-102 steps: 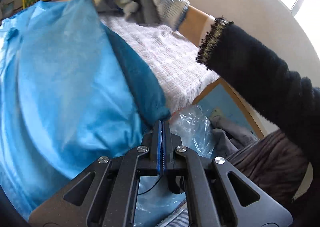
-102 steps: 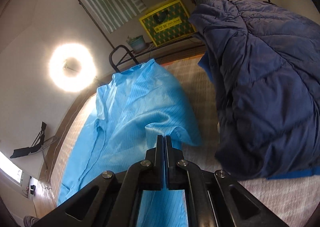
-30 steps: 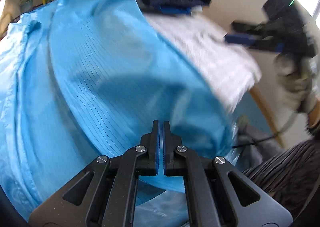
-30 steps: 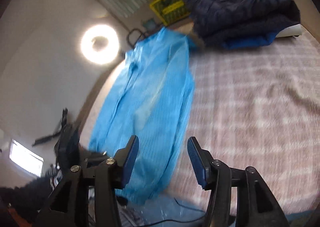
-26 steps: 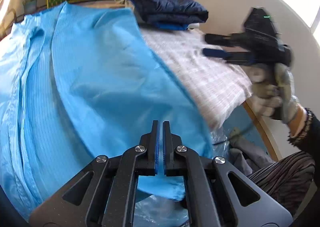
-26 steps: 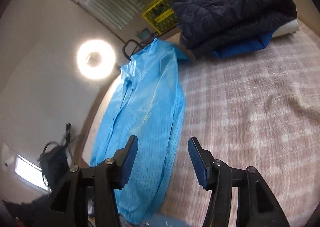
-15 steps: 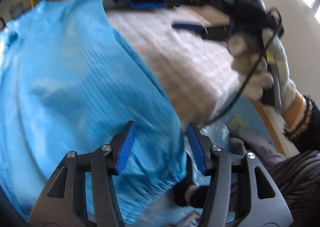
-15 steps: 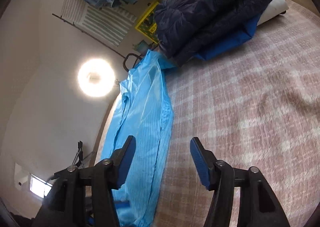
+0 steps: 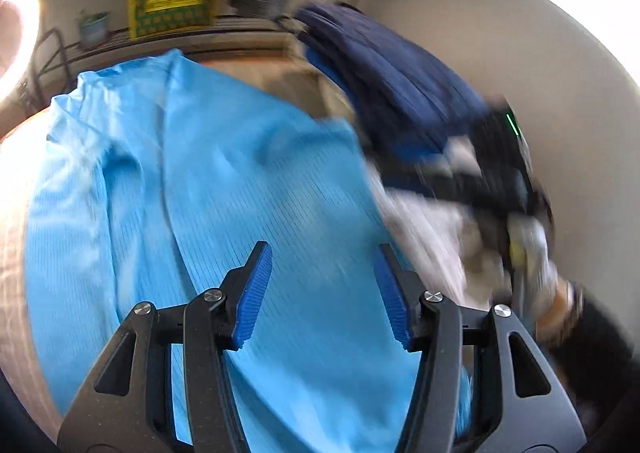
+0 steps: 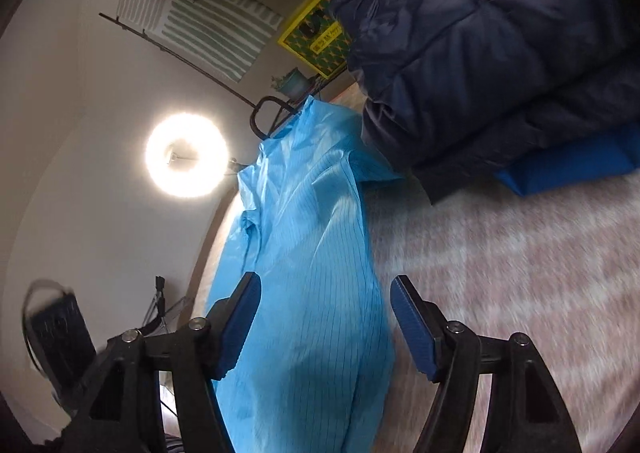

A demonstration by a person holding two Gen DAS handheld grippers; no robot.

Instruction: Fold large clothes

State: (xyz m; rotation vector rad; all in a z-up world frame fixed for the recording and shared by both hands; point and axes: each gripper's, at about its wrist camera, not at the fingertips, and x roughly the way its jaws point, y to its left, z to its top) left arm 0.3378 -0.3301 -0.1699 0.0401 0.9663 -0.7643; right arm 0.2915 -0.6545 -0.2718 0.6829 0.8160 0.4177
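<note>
Left wrist view
Left gripper [image 9: 322, 293]: jaws stand apart with nothing pinched between the blue pads; they have just been opening, though not in the last instant.
Light blue garment [image 9: 224, 213]: spread flat below the gripper, pinstriped, running from the near edge up to the far side of the bed.
Navy puffer jacket [image 9: 392, 93]: folded, at the far right, just beyond the garment's edge.
Right gripper [image 9: 496, 169]: a dark blur at the right, held in a gloved hand [image 9: 528, 249]; probably over the bedspread, the smear hides detail.

Right wrist view
Right gripper [image 10: 326, 325]: jaws wide apart, empty; they have just been opening.
Light blue garment [image 10: 308, 253]: lies lengthwise under and beyond the gripper, along the bed's left edge.
Checked bedspread [image 10: 500, 253]: pinkish, bare to the garment's right.
Navy puffer jacket [image 10: 480, 45]: folded stack at upper right, touching the garment's far corner.
Ring light [image 10: 186, 155]: lit, at the wall on the left.
</note>
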